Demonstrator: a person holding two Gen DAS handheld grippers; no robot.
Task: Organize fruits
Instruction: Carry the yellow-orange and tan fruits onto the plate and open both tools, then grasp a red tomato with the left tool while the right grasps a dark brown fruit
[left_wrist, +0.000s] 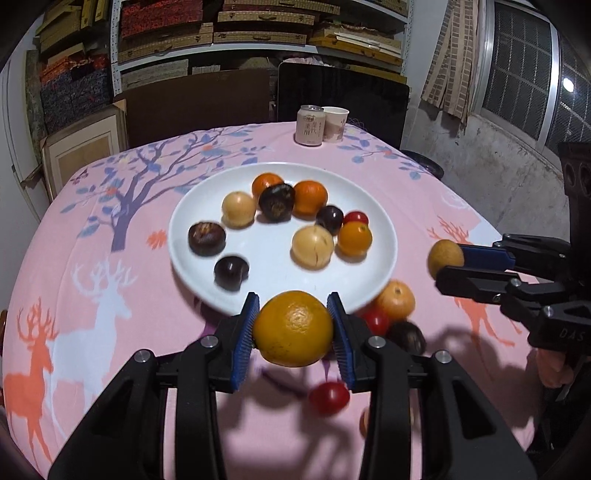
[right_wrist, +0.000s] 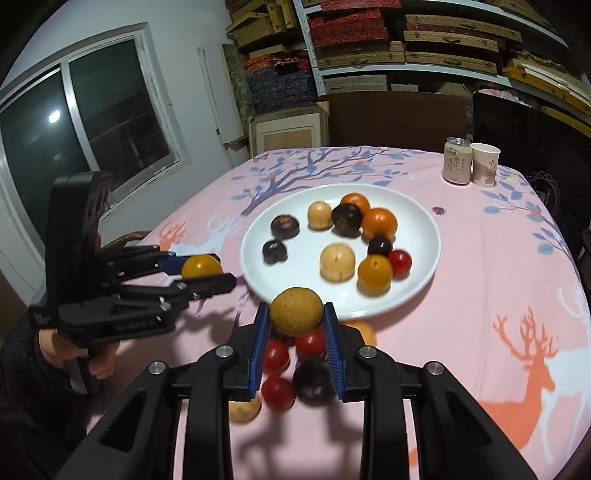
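Observation:
A white plate (left_wrist: 380, 236) (right_wrist: 424, 229) holds several fruits: oranges, tan round fruits, dark fruits and a cherry tomato. My left gripper (left_wrist: 293, 328) is shut on an orange (left_wrist: 293, 328), held above the table at the plate's near rim; it shows from the side in the right wrist view (right_wrist: 201, 266). My right gripper (right_wrist: 295, 312) is shut on a brown round fruit (right_wrist: 295, 312), held just before the plate; it also shows in the left wrist view (left_wrist: 445, 257). Loose cherry tomatoes (right_wrist: 277, 393), a dark fruit (right_wrist: 312, 380) and a tan fruit (right_wrist: 244, 410) lie on the cloth below.
A pink tablecloth with deer and trees (left_wrist: 92, 295) covers the table. A drink can (left_wrist: 309, 124) and a paper cup (left_wrist: 334, 123) stand at the far edge. Chairs and shelves of boxes stand behind. A loose orange (left_wrist: 397, 300) lies beside the plate.

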